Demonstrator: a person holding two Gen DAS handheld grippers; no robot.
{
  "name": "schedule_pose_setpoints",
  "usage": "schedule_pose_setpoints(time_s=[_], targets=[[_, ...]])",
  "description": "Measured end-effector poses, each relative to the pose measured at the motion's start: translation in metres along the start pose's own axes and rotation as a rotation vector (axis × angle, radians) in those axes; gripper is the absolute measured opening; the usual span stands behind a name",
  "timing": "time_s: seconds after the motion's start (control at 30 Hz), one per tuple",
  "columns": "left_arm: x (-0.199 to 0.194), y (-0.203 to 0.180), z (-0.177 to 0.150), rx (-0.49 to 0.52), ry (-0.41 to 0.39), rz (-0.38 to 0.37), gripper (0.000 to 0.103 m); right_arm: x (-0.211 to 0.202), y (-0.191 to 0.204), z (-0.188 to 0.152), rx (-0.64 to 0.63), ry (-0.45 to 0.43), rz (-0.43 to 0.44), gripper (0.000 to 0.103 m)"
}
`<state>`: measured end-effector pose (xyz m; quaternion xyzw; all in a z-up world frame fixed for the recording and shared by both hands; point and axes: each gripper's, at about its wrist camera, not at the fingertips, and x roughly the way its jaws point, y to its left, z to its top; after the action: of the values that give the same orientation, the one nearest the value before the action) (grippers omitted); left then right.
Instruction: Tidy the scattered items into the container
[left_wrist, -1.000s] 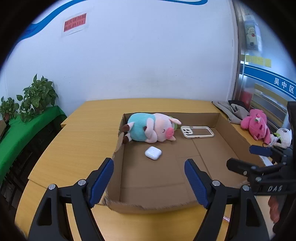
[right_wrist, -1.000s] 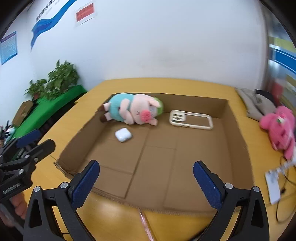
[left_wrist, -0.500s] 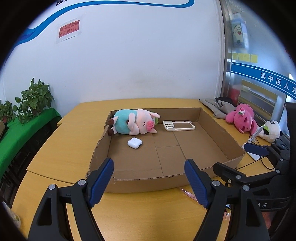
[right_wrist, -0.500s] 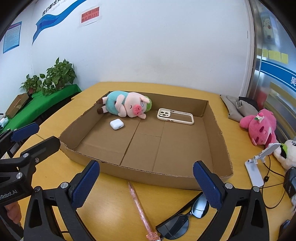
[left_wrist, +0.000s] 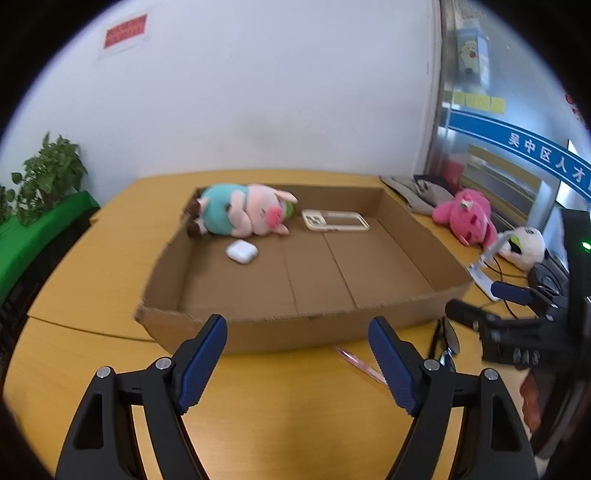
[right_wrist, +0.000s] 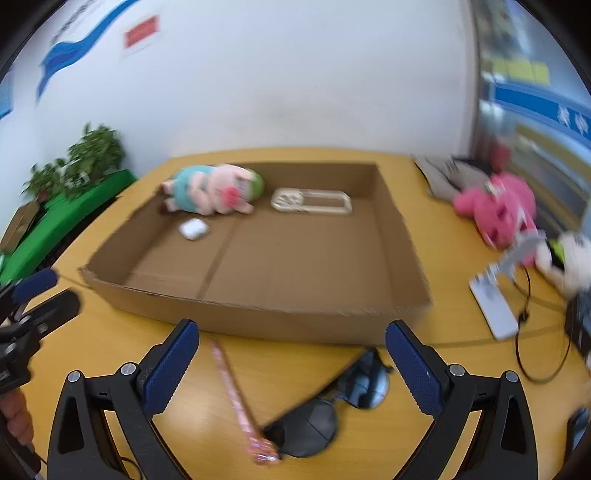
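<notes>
Potted plants (left_wrist: 48, 173): far left, on a green-covered surface beside the counter (left_wrist: 110, 266).

Left hand-held gripper (left_wrist: 297, 363): low over the near counter edge, blue pads spread wide, nothing between them.

Cardboard box (left_wrist: 295, 328): shallow open tray on the yellow counter, just beyond both grippers.
- Pig plush (left_wrist: 240, 210): pink with teal shirt, lying on its side in the far left corner of the box.
- White earbud case (left_wrist: 242, 252): on the box floor, just in front of the plush.
- Phone case (left_wrist: 334, 220): cream frame, flat on the floor near the far wall, right of the plush.

Pink pen (right_wrist: 240, 402): on the counter outside the box's near wall, its tip beside the sunglasses.

Sunglasses (right_wrist: 332, 410): dark, on the counter outside the box, between the right gripper's pads in its view.

Right hand-held gripper (right_wrist: 291, 363): wide open above pen and sunglasses, gripping nothing.

Phone stand (right_wrist: 495, 295): white, on the counter right of the box.

Pink plush (right_wrist: 498, 206) and white plush (right_wrist: 572, 258): far right, outside the box.
</notes>
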<state>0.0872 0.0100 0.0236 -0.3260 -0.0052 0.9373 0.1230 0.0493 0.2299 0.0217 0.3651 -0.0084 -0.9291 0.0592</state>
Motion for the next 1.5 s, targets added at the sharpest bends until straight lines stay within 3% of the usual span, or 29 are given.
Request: schedule_pose_setpoints(time_s=[0.2,0.33,0.47,0.7,0.77,0.83,0.87,0.97,1.1,1.2,1.37,1.4,1.43,1.5], targets=[[0.021,-0.031,-0.025,0.036,0.102,-0.177,0.079,0.038,-0.071,-0.025,0.184,0.15,-0.053,0.102],[0.037,-0.056,-0.036,0.059,0.167,-0.294,0.079,0.055,-0.085,-0.039,0.237,0.224,-0.007,0.102],[0.047,-0.076,-0.043,0.089,0.207,-0.339,0.079,0.065,-0.081,-0.042,0.226,0.247,0.025,0.102],[0.06,-0.092,-0.047,0.077,0.246,-0.403,0.078,0.097,-0.083,-0.038,0.153,0.251,-0.008,0.101],[0.066,-0.098,-0.048,0.073,0.267,-0.428,0.077,0.101,-0.078,-0.039,0.095,0.247,-0.035,0.098],[0.072,-0.103,-0.049,0.078,0.285,-0.44,0.077,0.101,-0.075,-0.041,0.057,0.239,-0.05,0.087],[0.075,-0.106,-0.049,0.082,0.296,-0.442,0.075,0.1,-0.075,-0.042,0.052,0.234,-0.042,0.085],[0.089,-0.116,-0.053,0.095,0.356,-0.464,0.053,0.094,-0.078,-0.046,0.047,0.219,-0.021,0.071],[0.102,-0.127,-0.062,0.107,0.425,-0.468,0.033,0.088,-0.084,-0.051,0.063,0.206,0.034,0.069],[0.107,-0.13,-0.066,0.093,0.456,-0.483,0.029,0.083,-0.095,-0.054,0.127,0.192,0.092,0.068],[0.098,-0.129,-0.063,0.078,0.433,-0.506,0.02,0.078,-0.107,-0.059,0.176,0.18,0.126,0.068],[0.095,-0.129,-0.061,0.074,0.421,-0.517,0.017,0.076,-0.109,-0.059,0.187,0.177,0.134,0.067],[0.09,-0.129,-0.058,0.07,0.408,-0.53,0.014,0.073,-0.11,-0.059,0.195,0.164,0.15,0.054],[0.081,-0.13,-0.053,0.078,0.383,-0.528,0.012,0.065,-0.11,-0.054,0.195,0.139,0.157,0.054]])
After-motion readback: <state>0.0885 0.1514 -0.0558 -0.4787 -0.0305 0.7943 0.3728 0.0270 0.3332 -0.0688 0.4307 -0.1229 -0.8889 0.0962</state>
